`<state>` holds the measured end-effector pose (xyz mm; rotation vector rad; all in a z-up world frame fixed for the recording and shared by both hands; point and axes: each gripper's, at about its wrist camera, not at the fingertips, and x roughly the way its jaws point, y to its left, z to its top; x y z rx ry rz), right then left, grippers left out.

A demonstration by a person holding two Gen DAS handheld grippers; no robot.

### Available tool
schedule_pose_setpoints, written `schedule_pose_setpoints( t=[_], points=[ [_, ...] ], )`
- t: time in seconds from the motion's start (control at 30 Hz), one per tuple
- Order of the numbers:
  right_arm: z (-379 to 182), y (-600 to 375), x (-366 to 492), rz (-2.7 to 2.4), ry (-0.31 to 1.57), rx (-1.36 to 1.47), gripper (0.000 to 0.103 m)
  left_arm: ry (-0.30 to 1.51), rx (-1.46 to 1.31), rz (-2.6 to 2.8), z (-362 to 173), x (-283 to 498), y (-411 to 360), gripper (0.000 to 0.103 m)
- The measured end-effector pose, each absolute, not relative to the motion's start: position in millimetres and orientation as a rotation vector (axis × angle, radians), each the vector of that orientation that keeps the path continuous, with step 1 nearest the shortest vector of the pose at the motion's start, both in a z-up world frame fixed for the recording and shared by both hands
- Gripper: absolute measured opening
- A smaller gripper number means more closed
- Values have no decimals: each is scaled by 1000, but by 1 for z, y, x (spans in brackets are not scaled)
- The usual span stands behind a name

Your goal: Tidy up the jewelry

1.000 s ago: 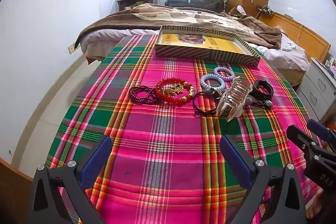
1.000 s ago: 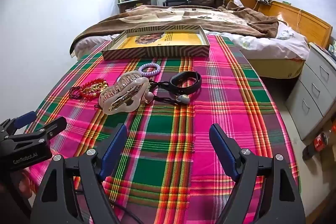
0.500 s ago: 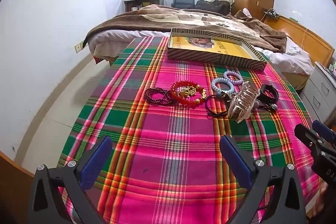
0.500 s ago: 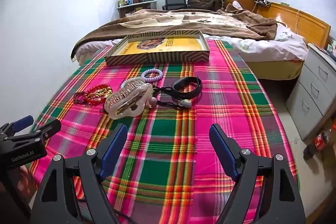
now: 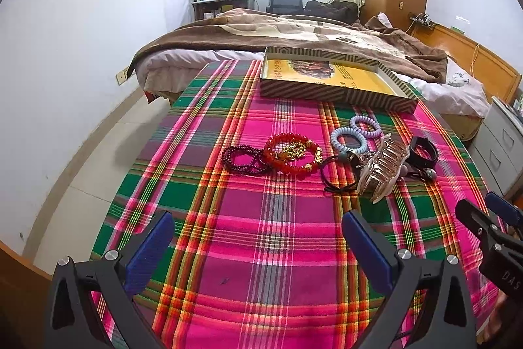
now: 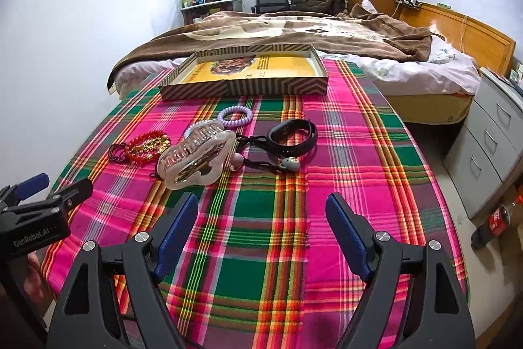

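**Jewelry lying in a row on the plaid cloth**

The red bead bracelet (image 5: 292, 153) is lying in the middle of the plaid cloth (image 5: 261, 234). The dark bead bracelet (image 5: 243, 159) is touching its left side. To its right, the clear hair claw (image 5: 382, 167) and the black band (image 5: 423, 151) are resting. Behind it, the striped tray (image 5: 336, 91) is sitting. In front of it, the left gripper (image 5: 258, 246) and the right gripper (image 6: 261, 226) are both hanging wide open, holding nothing.

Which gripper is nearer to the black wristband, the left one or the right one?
Right. The right gripper is open, and the black wristband lies just ahead of its fingers. The left gripper is open too, with the wristband far off to its right.
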<state>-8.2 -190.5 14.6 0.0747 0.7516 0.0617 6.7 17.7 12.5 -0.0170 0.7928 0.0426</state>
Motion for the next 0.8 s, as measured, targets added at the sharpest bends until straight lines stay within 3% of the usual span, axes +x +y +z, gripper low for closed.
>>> schedule_pose_setpoints(
  t=[0.8],
  points=[
    [10,-186,6,64,761,64,80,803,-22,52,6,20,20,103]
  ],
)
